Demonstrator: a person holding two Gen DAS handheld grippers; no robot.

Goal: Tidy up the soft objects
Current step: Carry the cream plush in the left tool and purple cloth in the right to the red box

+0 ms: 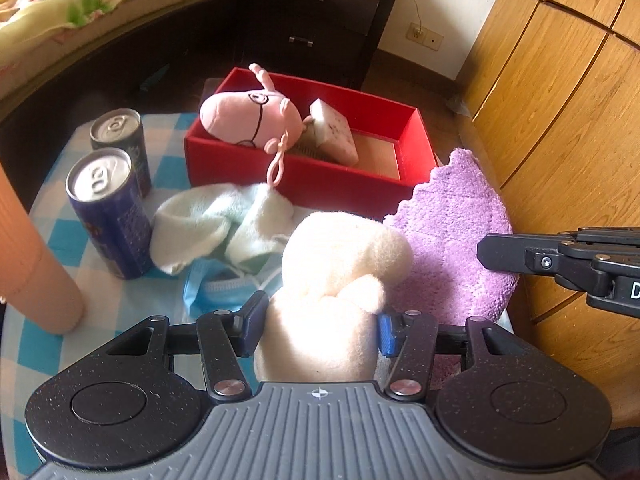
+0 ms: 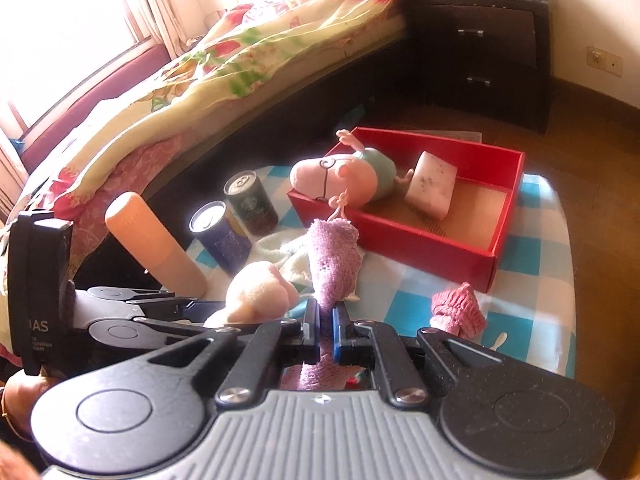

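My left gripper (image 1: pixel 320 322) is shut on a cream plush toy (image 1: pixel 344 264), which also shows in the right wrist view (image 2: pixel 262 290). My right gripper (image 2: pixel 326 322) is shut on a purple fluffy cloth (image 2: pixel 334 256) and holds it up; the cloth shows in the left wrist view (image 1: pixel 452 232). A red box (image 1: pixel 304 178) at the back holds a pink pig plush (image 1: pixel 252 118) and a pale sponge block (image 1: pixel 334 132). A pale green-white cloth (image 1: pixel 212 224) lies in front of the box. A pink knitted item (image 2: pixel 458 310) lies on the checked tablecloth (image 2: pixel 536 216).
Two drink cans (image 1: pixel 106 208) (image 1: pixel 120 136) and an orange cylinder (image 1: pixel 28 256) stand at the left. A blue face mask (image 1: pixel 224 290) lies under the cloths. A bed (image 2: pixel 200 72), a dark nightstand (image 2: pixel 480 48) and a wooden wardrobe (image 1: pixel 560 100) surround the table.
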